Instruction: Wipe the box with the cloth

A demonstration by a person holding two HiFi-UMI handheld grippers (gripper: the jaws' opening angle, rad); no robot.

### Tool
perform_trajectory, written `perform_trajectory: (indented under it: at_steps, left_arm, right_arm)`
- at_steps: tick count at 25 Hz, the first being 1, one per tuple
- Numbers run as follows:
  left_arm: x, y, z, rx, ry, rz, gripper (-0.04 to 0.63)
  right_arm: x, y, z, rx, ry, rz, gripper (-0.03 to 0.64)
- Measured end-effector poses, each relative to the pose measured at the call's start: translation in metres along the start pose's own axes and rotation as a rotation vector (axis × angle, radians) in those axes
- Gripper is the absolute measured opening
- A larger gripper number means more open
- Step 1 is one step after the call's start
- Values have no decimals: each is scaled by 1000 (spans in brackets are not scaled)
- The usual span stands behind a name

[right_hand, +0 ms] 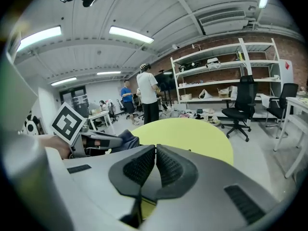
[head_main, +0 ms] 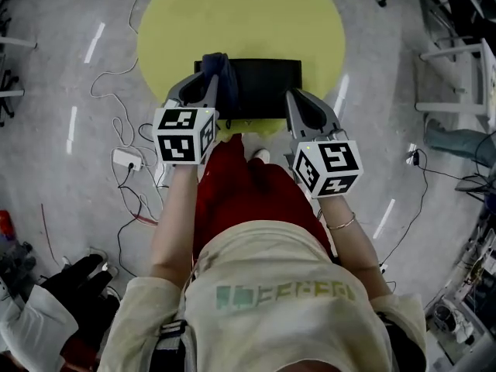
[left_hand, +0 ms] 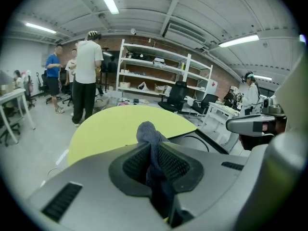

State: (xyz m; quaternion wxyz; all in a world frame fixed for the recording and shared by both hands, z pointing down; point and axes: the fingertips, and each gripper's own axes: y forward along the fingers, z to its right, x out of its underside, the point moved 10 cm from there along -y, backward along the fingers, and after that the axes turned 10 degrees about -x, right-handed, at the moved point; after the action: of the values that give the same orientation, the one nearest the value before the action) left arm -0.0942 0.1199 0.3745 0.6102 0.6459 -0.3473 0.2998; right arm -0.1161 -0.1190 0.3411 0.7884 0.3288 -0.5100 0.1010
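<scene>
We see a round yellow table [head_main: 240, 22], a white power strip [head_main: 126, 160] on the grey floor [head_main: 46, 169], white shelving [left_hand: 159, 76], a black office chair [right_hand: 243, 107], a standing person in a white shirt [left_hand: 88, 76]

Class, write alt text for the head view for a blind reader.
From above, a person holds the left gripper, shut on a dark blue cloth, and the shut, empty right gripper at a black box on a round yellow table.

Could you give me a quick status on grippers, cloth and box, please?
Left gripper shut on cloth, at left end of box. Right gripper shut, empty. Box on yellow table; no obstruction seen.
</scene>
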Motion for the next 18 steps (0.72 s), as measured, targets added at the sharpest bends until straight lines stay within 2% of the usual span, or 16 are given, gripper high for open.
perform_trajectory:
  at_steps: [6, 12, 15, 18]
  left_arm:
    - [10, -30, -26, -102, -43, 28, 60]
    - [8, -60, -21, -160, -5, 81, 60]
    - [7, -76, -5, -148, 4, 122, 60]
    - [6, -86, 22, -88, 22, 153, 60]
  right_arm:
    - [-10, 0, -4, -27, -46, 26, 38]
    - [-10, -15, 2, -3, -65, 57, 38]
    - [-2, -24, 6, 26, -64, 64, 38]
    - [6, -38, 9, 44, -47, 81, 38]
